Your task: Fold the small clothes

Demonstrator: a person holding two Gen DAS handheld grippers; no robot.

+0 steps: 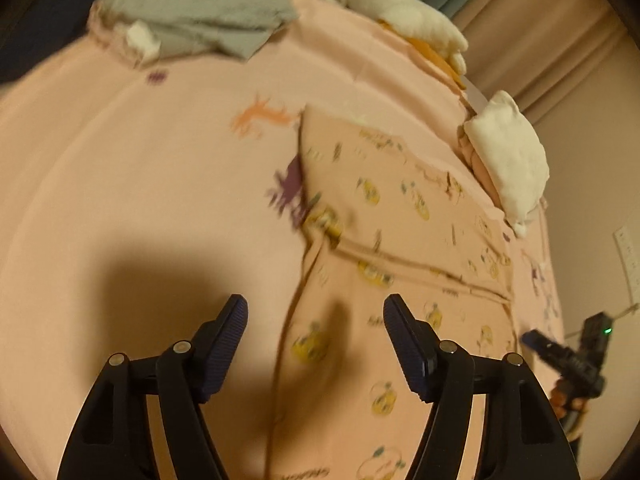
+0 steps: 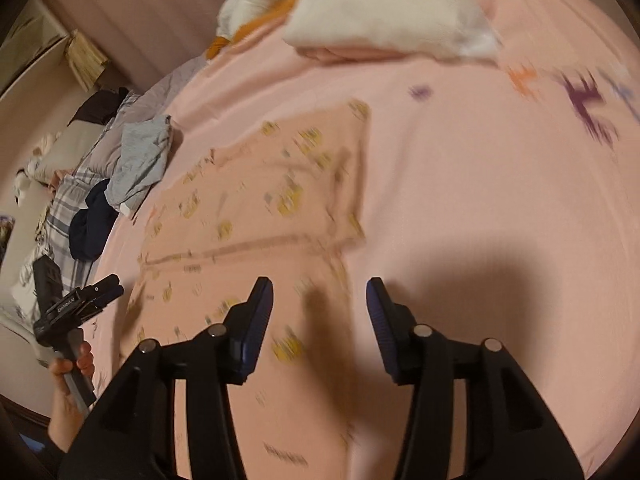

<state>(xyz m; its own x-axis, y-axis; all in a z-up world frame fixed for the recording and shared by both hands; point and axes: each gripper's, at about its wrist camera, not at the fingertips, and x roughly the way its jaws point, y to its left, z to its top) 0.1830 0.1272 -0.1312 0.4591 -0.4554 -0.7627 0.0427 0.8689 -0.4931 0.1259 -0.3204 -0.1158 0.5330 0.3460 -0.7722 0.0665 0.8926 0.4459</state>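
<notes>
A small pink garment with yellow prints point(image 1: 400, 240) lies flat on the pink bed sheet point(image 1: 140, 180); it also shows in the right wrist view point(image 2: 260, 200). My left gripper point(image 1: 316, 308) is open and empty, hovering over the garment's left edge. My right gripper point(image 2: 320, 292) is open and empty, over the garment's right edge. The right gripper also shows at the right of the left wrist view point(image 1: 536, 338), and the left gripper at the left of the right wrist view point(image 2: 112, 286). Both views are blurred.
A grey garment point(image 1: 200, 12) and a dark one point(image 2: 90, 224) lie at the bed's far side. White folded pieces point(image 1: 512, 156) and a white-orange heap point(image 1: 400, 4) sit by the curtain. The sheet's edge drops off to the right in the left wrist view.
</notes>
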